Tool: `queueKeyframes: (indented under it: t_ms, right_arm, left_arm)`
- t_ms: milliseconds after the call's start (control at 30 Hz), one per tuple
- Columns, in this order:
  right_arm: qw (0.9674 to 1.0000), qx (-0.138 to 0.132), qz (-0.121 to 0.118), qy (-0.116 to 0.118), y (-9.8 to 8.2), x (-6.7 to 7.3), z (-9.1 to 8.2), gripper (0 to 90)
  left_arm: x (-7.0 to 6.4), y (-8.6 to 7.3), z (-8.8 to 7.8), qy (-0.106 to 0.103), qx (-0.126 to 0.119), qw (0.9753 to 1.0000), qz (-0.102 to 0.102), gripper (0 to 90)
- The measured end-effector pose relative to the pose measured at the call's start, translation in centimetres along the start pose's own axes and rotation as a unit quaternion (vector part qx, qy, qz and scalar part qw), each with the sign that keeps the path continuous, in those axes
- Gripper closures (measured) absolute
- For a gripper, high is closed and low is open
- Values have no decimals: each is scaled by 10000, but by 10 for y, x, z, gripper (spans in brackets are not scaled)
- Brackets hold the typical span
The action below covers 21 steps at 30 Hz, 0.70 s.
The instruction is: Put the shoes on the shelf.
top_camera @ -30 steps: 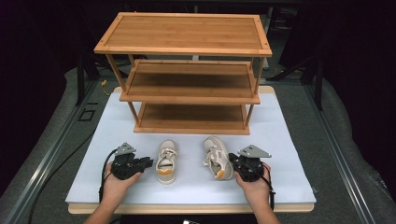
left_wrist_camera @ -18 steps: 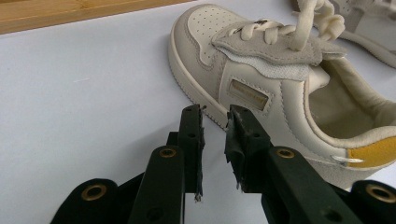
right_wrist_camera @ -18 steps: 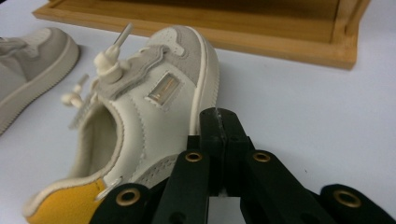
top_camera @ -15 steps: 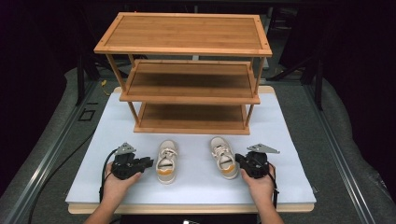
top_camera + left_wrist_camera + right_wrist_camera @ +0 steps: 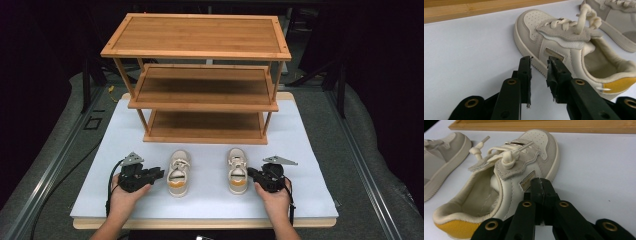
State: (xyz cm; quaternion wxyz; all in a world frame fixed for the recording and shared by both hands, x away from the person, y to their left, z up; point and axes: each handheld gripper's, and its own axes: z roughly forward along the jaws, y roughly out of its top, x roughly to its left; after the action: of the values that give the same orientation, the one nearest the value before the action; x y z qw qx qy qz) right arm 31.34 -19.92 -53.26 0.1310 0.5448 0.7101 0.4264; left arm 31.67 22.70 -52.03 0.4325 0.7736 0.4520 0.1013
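A: Nearest us, what are the claws doing?

B: The left gripper is released, jaws slightly apart beside the left shoe. The right gripper is clenched on nothing, just beside the right shoe.

A: How to grasp well?

B: Probably part the jaws and pinch each shoe's side wall by the collar, clear of the laces.

A: Beyond?

B: The wooden rack stands on the white board.
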Motion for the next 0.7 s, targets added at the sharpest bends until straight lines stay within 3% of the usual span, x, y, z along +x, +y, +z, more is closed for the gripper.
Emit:
queueKeyframes:
  t_ms: [67, 100, 167, 233, 367, 533, 700]
  right_arm:
    - [10000, 2, -28, -70, 0, 1, 0, 871]
    - [9998, 5, -78, -209, 0, 1, -1, 801]
    - [9997, -57, -161, -200, 2, 2, -6, 739]
    - [9982, -207, -303, -469, 3, 6, -10, 680]
    - [9956, -506, -463, -633, 5, 13, -20, 585]
    - [9946, -707, -513, -553, 7, 18, -29, 536]
    - [9948, -767, -592, -303, 8, 27, -27, 481]
  left_arm:
    - [-1, 0, -1, -1, -22, 10000, -7, 702]
    - [-2, 1, -2, -27, -98, 9999, -30, 688]
    - [-4, 2, -4, -45, -207, 9998, -56, 665]
    - [-5, 2, -5, -48, -235, 9997, -41, 642]
    - [-12, 5, -10, -104, -355, 9993, 115, 608]
    - [-19, 8, -13, -153, -472, 9987, 72, 555]
    - [-23, 7, -5, -126, -386, 9992, -45, 506]
